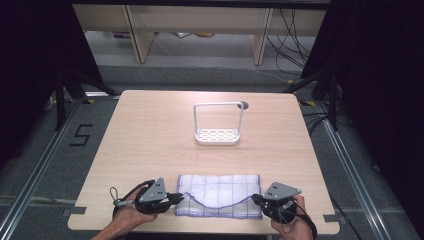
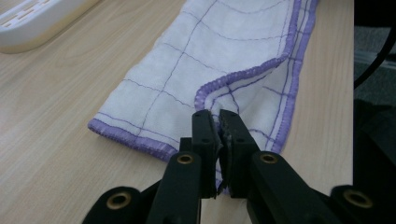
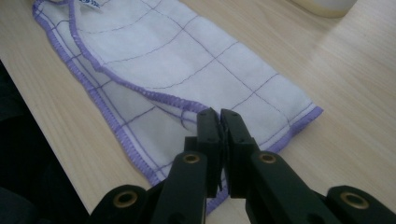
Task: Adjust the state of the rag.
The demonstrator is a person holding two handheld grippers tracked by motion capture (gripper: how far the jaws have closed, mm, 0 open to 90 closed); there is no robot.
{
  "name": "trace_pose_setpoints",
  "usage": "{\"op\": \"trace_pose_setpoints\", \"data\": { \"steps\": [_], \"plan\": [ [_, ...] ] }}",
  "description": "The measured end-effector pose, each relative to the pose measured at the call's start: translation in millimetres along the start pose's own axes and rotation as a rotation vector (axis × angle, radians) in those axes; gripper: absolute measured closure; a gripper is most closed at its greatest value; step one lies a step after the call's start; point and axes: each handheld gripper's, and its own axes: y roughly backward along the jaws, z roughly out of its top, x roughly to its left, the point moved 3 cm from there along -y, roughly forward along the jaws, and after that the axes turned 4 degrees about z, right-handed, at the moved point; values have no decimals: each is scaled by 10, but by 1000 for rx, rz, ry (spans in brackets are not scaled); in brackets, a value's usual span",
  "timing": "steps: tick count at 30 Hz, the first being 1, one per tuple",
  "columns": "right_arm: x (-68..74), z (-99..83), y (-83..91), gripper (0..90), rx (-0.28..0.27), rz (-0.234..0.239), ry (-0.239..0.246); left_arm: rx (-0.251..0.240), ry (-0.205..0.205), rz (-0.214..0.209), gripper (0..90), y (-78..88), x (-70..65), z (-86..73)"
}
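Note:
A white cloth [image 1: 220,192] with a purple grid and purple hem lies folded lengthwise near the table's front edge. Its upper layer is pulled back in a curve, so the lower layer shows along the front. My left gripper [image 1: 179,198] is at the cloth's left end. In the left gripper view, the cloth [image 2: 210,51] runs away from the gripper [image 2: 217,116], which is shut with the hemmed upper edge pinched between its jaws. My right gripper [image 1: 255,200] is at the right end. In the right gripper view, that gripper [image 3: 218,114] is shut on the cloth [image 3: 177,51] at its hem.
A white plastic rack [image 1: 218,136] with a slotted base and a tall loop handle stands at the middle of the wooden table [image 1: 150,130], behind the cloth. Its base [image 2: 32,21] shows at the upper left of the left gripper view. Dark floor and cables surround the table.

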Motion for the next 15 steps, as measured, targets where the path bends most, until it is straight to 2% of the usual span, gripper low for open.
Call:
{"op": "trace_pose_setpoints", "data": {
  "steps": [3,4,7,8,11,12,13,14,15],
  "plan": [
    [80,-38,15,875,8,4,-17,7,1,2,850,18,-10,-8],
    [98,-48,25,875,6,1,-15,4,-10,-2,850,30,-30,-20],
    [126,-83,36,872,21,10,-11,33,1,-24,842,32,-57,-66],
    [141,-140,28,830,39,21,-32,44,19,-13,711,11,-82,-109],
    [112,-183,41,726,7,25,-44,19,35,-26,594,32,-110,-105],
    [114,-176,72,666,-7,22,-64,20,54,-17,526,55,-102,-91],
    [114,-176,72,666,-7,22,-64,20,54,-17,455,55,-102,-91],
    [92,-146,121,618,-48,2,-79,-13,126,-14,419,103,-84,-54],
    [92,-146,121,618,-48,2,-79,-13,126,-14,412,103,-84,-54]
  ]
}}
